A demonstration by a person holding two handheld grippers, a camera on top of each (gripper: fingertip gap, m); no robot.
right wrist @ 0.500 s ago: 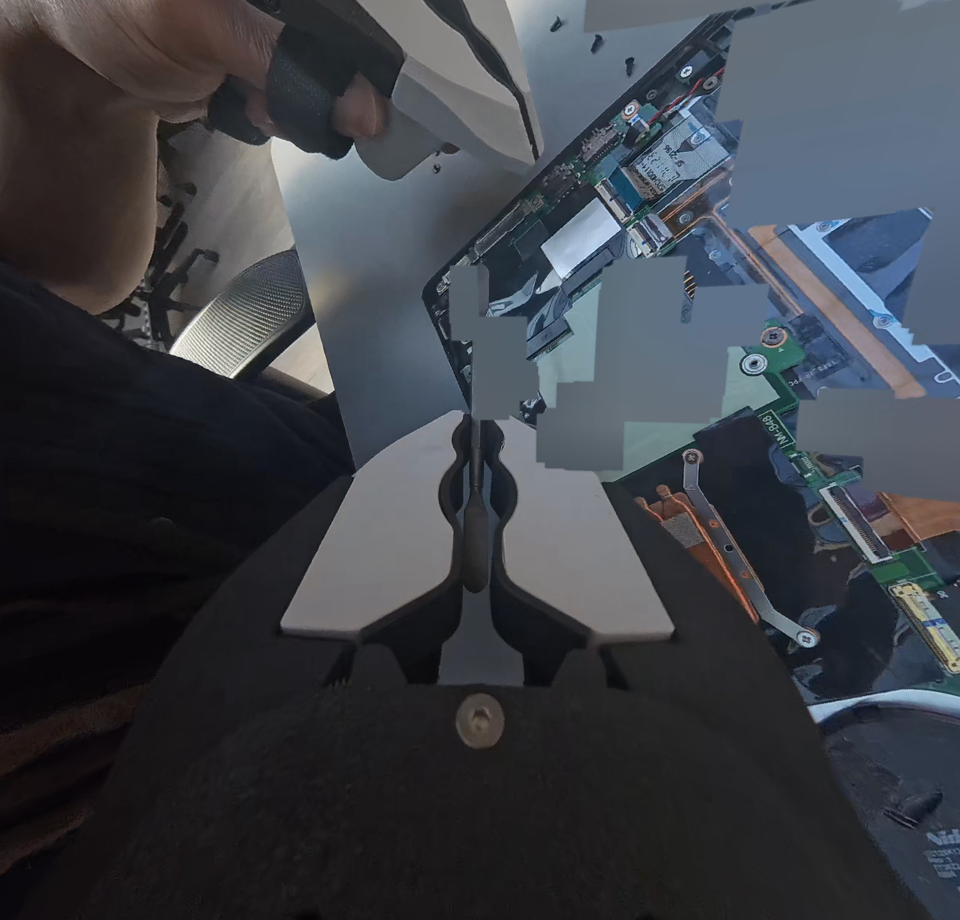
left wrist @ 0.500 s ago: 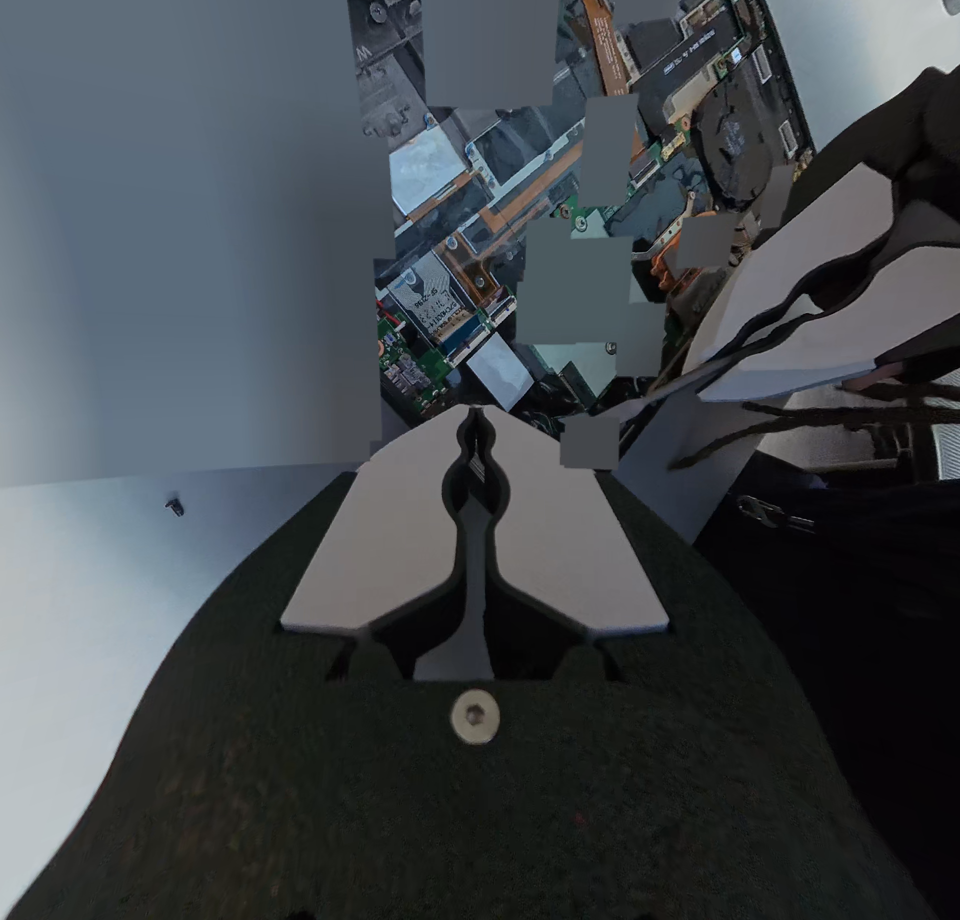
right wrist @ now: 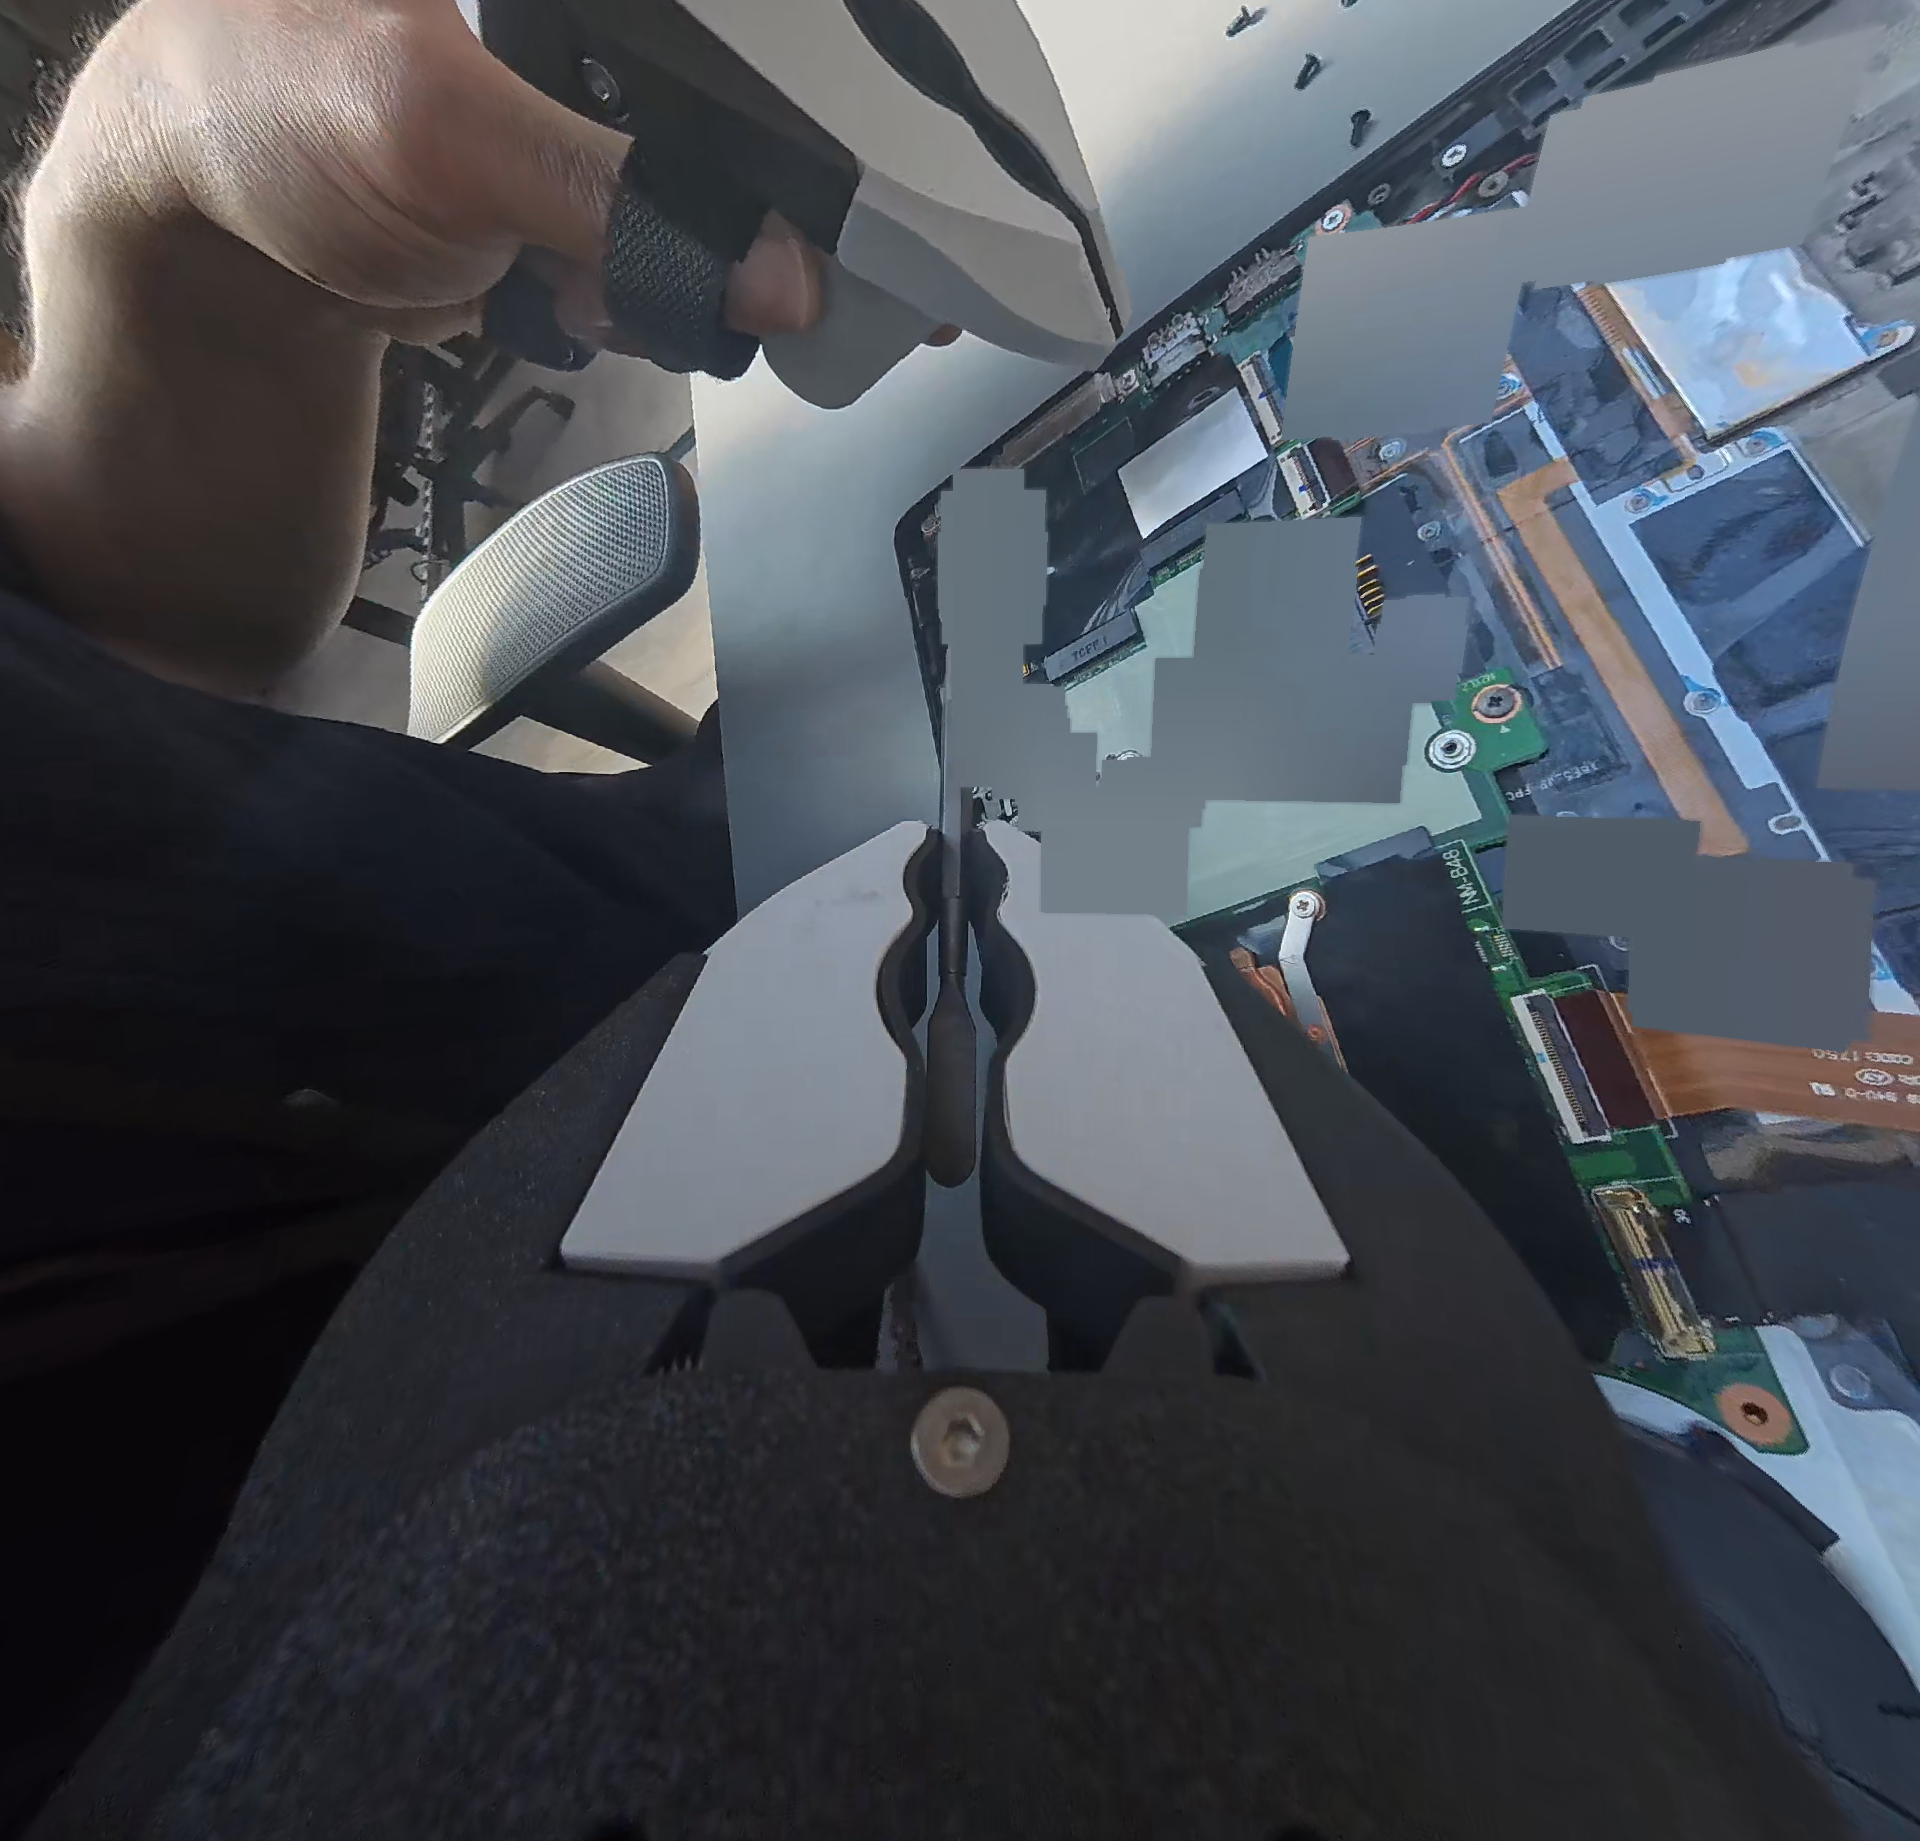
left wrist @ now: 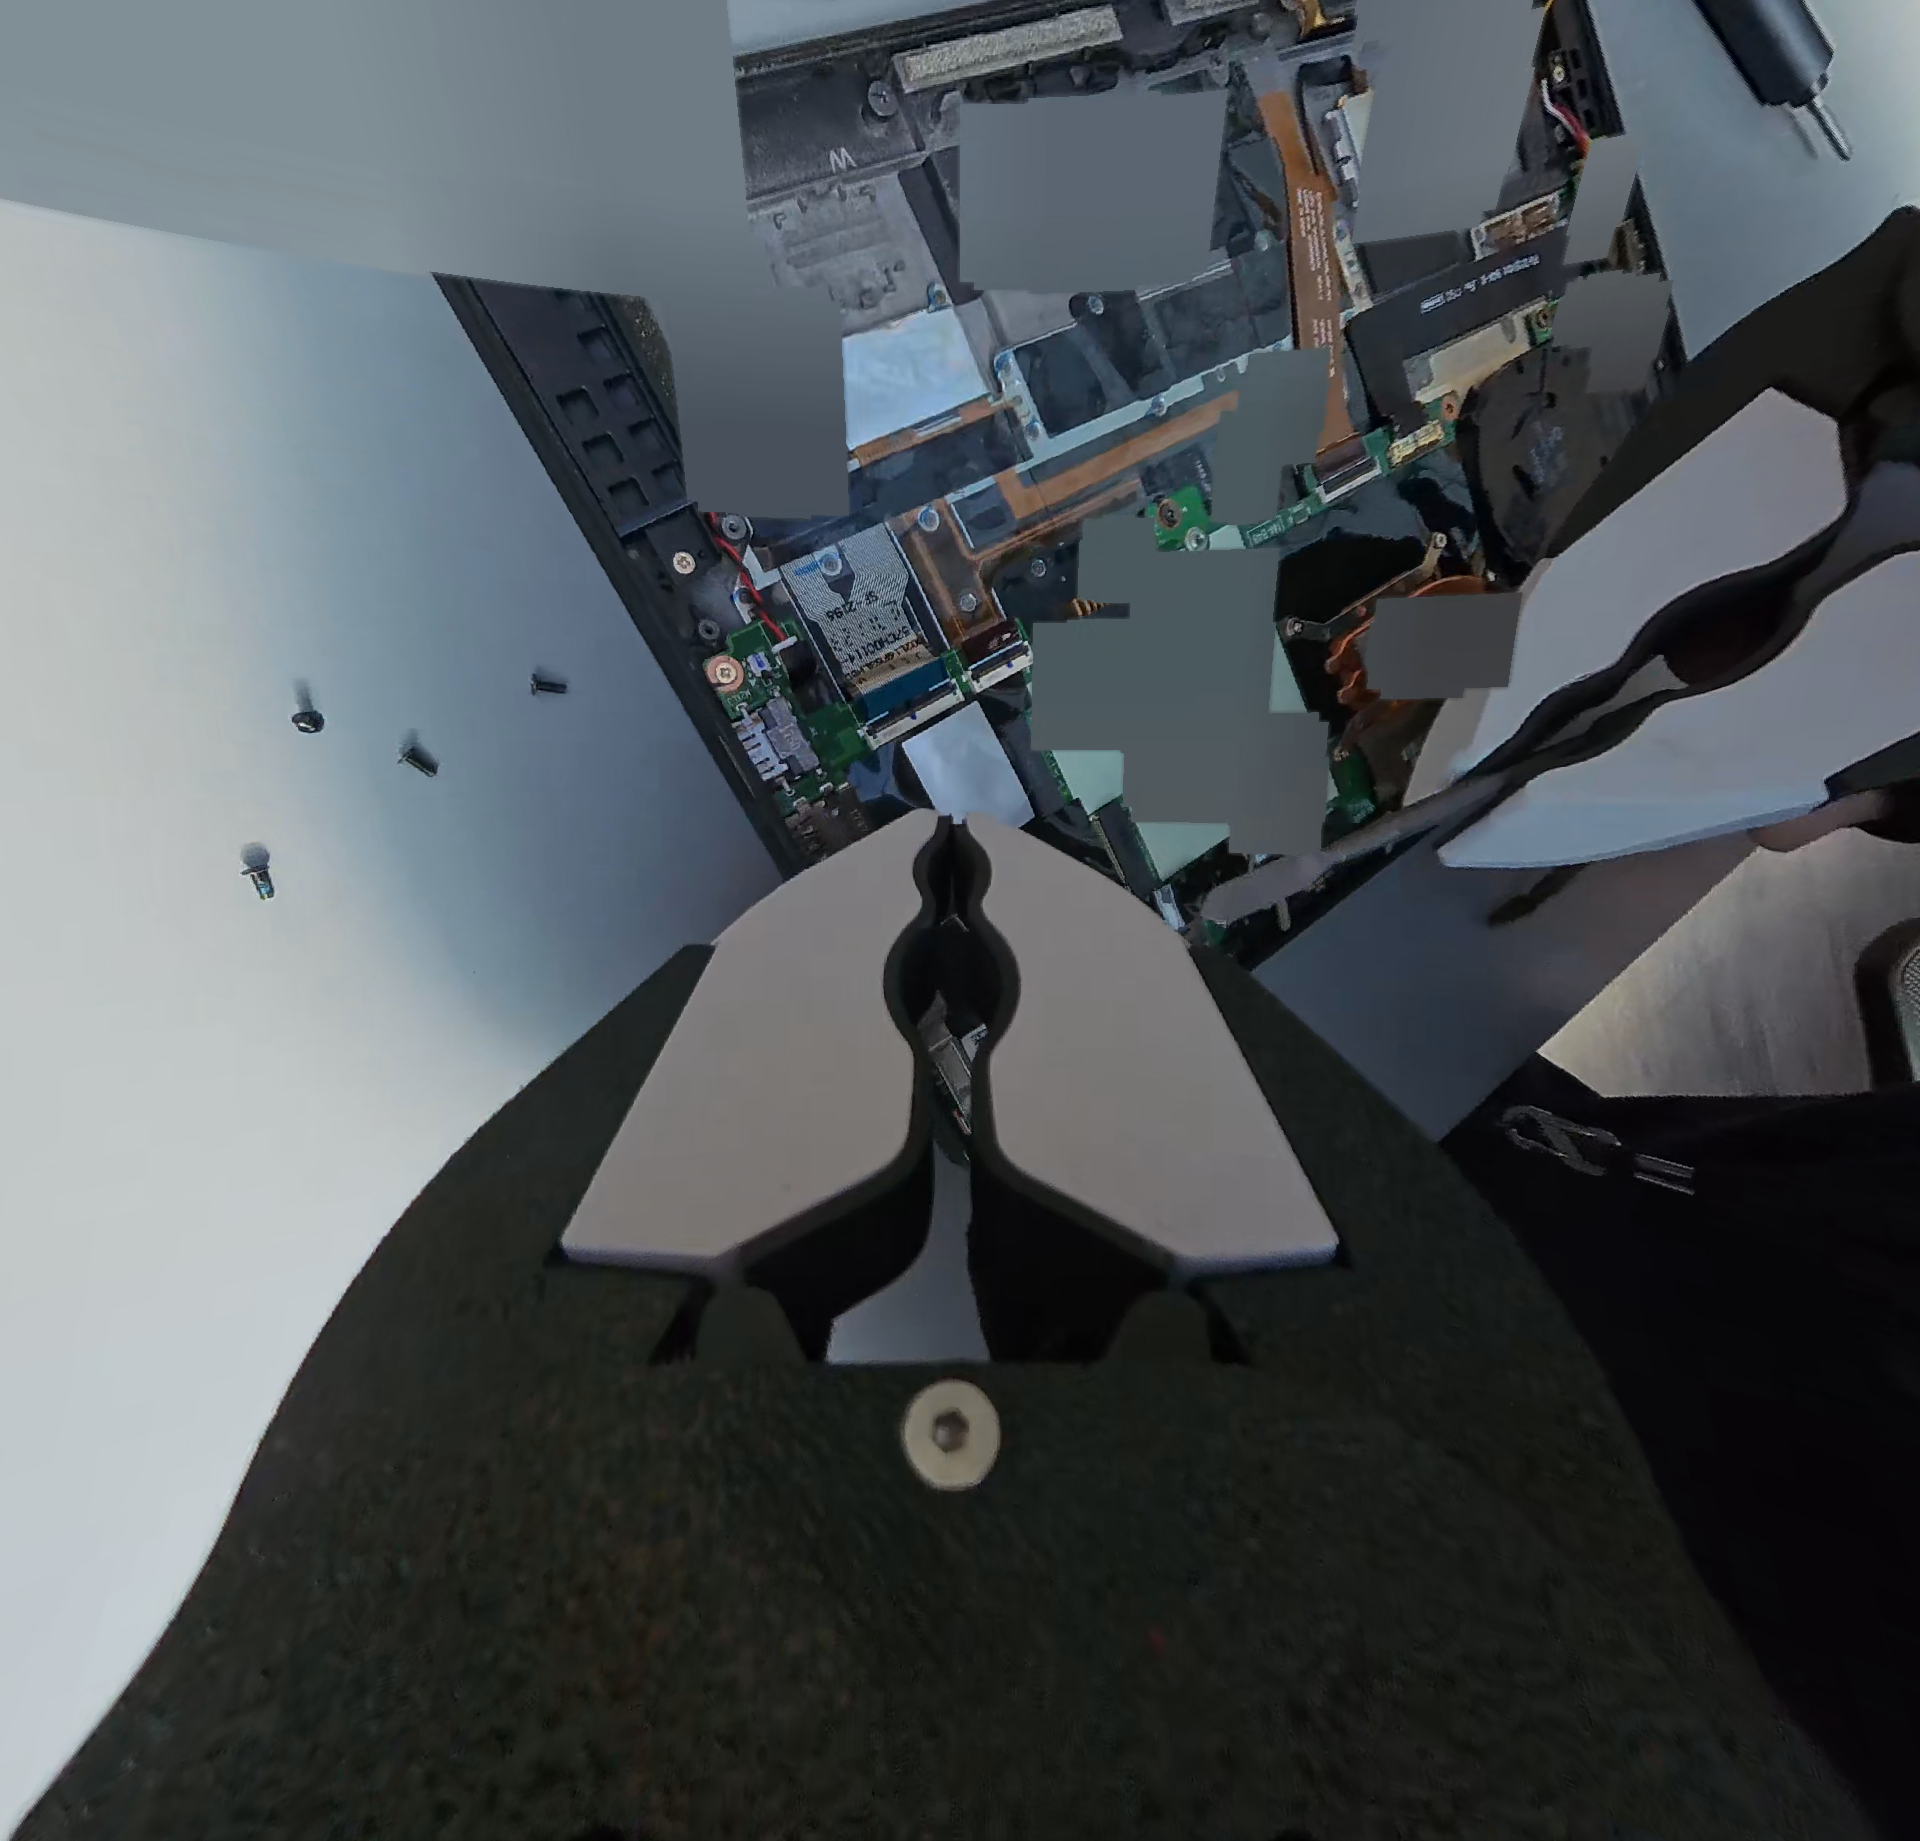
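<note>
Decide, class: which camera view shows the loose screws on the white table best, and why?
The left wrist view: four loose screws lie apart on the white table, left of the opened laptop, each distinct. The right wrist view shows them only small, near its top edge.

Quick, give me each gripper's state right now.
Left gripper: shut, tips together; a small component shows in the gap, grip unclear.
Right gripper: shut on a thin black tool.

Four loose screws [left wrist: 312, 719] lie on the table [left wrist: 208, 1064] left of the opened laptop [left wrist: 1039, 503].
</note>
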